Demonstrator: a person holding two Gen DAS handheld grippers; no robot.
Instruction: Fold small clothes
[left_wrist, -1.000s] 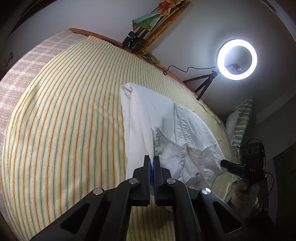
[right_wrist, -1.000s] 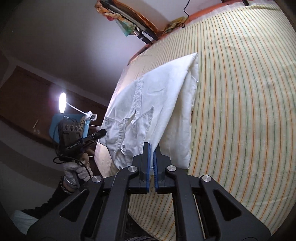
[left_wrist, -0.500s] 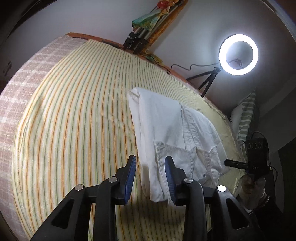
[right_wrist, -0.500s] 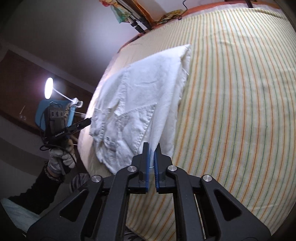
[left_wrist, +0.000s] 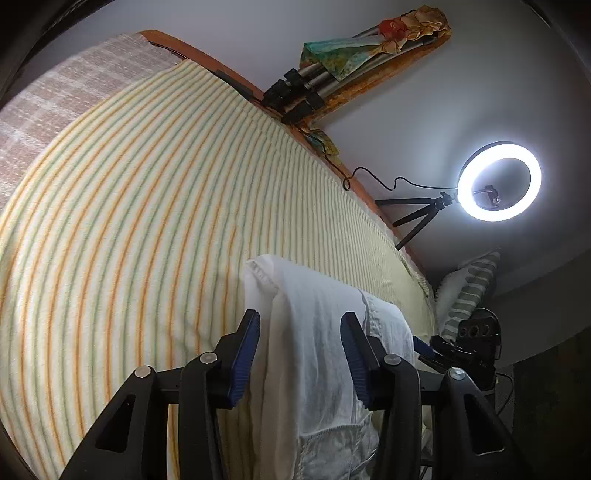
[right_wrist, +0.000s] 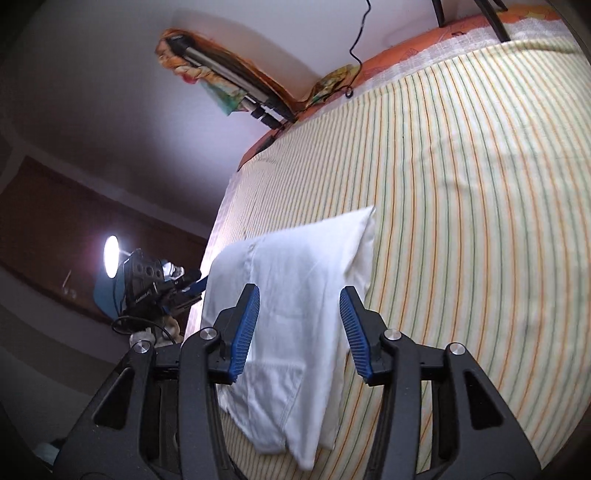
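Garment: your folded white garment (left_wrist: 317, 354) lies flat on the striped bedspread (left_wrist: 147, 229), near the bed's edge; from the right wrist view it (right_wrist: 295, 295) shows as a layered rectangle.
Left gripper: your left gripper (left_wrist: 300, 356) has its blue-padded jaws apart and opening; the cloth lies between them, but neither pad presses on it.
Right gripper: your right gripper (right_wrist: 300, 330) is likewise parted and opening above the garment, pads clear of the fabric.
Cut off: the garment's near end runs under the gripper bodies in both views, so you cannot see its front edge.
Hard to make out: what kind of garment it is cannot be told; only a stitched seam shows.
Surroundings: a lit ring light (left_wrist: 500, 182) on a small tripod stands past the bed's far edge; a striped pillow (left_wrist: 469, 291) is partly hidden at the right.
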